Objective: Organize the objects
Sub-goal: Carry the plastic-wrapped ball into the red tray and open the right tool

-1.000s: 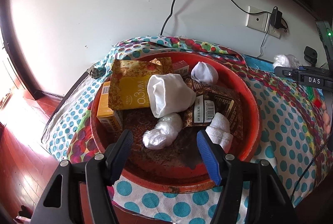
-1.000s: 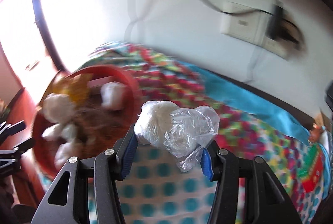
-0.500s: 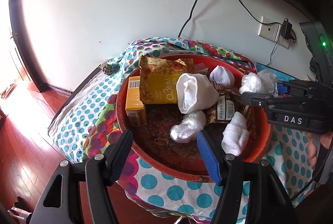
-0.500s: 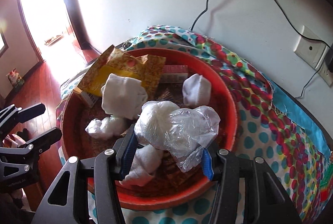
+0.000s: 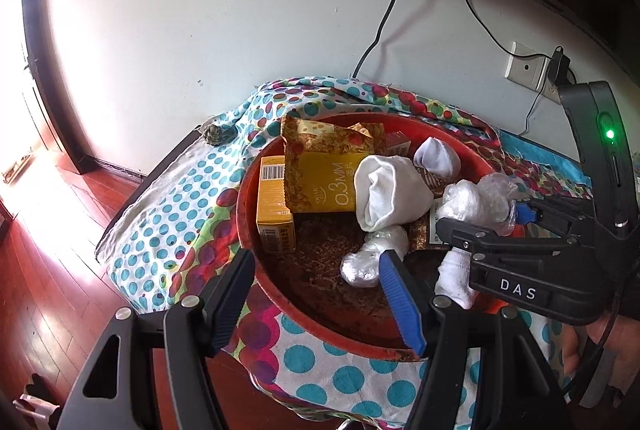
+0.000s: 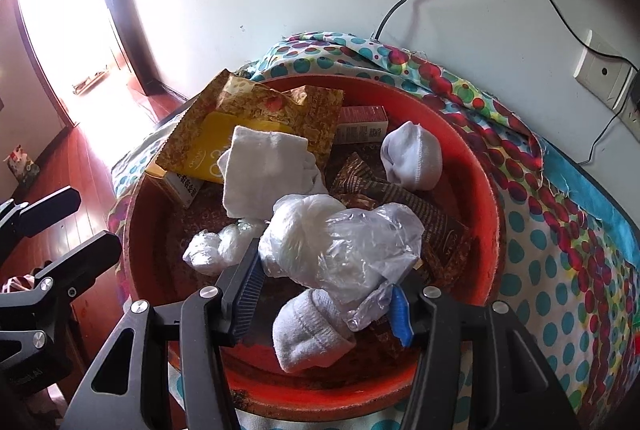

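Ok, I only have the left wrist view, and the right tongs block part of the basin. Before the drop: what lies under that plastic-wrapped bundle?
Observer: In the right wrist view, a rolled white sock shows just beneath the plastic-wrapped bundle, by the near rim of the red basin.
Operator: Are both pads on the bundle?
Observer: The right tongs are opening with the bundle between them. The dark pad is against its white ball, and the blue pad is under its loose plastic tail.
Operator: Anything to the bundle's right?
Observer: A long brown wrapper lies flat there, running from near the balled sock toward the basin's right wall.
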A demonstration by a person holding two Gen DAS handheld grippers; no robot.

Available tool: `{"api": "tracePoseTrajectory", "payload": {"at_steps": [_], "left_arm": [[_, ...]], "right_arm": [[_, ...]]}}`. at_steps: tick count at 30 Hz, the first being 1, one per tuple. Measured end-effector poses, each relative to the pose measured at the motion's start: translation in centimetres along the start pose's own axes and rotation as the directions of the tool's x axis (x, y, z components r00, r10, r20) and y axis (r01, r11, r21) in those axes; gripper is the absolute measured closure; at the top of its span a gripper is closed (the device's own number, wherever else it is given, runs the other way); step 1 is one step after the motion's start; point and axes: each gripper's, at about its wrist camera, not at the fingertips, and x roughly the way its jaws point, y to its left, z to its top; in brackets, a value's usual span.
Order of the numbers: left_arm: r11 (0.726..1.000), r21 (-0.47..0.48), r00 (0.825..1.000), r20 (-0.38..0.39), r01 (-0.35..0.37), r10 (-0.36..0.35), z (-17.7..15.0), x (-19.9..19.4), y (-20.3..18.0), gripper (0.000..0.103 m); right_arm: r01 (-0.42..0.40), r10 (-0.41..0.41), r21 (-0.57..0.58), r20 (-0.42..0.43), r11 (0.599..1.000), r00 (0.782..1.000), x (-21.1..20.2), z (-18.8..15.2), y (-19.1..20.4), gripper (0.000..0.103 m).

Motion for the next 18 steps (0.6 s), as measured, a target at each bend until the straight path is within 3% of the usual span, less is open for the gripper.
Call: {"api": "tracePoseTrajectory", "payload": {"at_steps": [4, 8, 10, 12, 18], "left_arm": [[1.000, -0.025, 1.000, -0.018, -0.005, 0.004, 0.1, 0.4, 0.3, 0.026], [0.999, -0.033, 0.999, -0.034, -0.009, 0.008, 0.1, 0.7, 0.5, 0.025], [0.999, -0.041, 0.999, -0.046, -0.006, 0.005, 0.2, 0.9, 0.7, 0.025], [0.999, -0.040, 0.999, -0.051, -0.012, 0.010, 0.2, 0.9, 0.7, 0.025], [1.000, -0.029, 0.997, -0.078, -0.004, 0.002, 0.2, 1.3, 0.1, 0.024]], "right_arm": [[0.009, -0.009, 0.006, -0.007, 1.000, 1.000, 0.2, 0.0, 0.2, 0.047], [0.018, -0.017, 0.013, -0.008, 1.000, 1.000, 0.1, 0.0, 0.4, 0.035], [0.020, -0.020, 0.030, -0.003, 0.999, 1.000, -0.4, 0.0, 0.1, 0.033], [0.047, -0.047, 0.061, -0.004, 0.997, 0.999, -1.3, -0.1, -0.4, 0.016], [0.153, -0.153, 0.105, -0.013, 0.983, 0.988, -5.3, -1.9, -2.3, 0.013]]}}
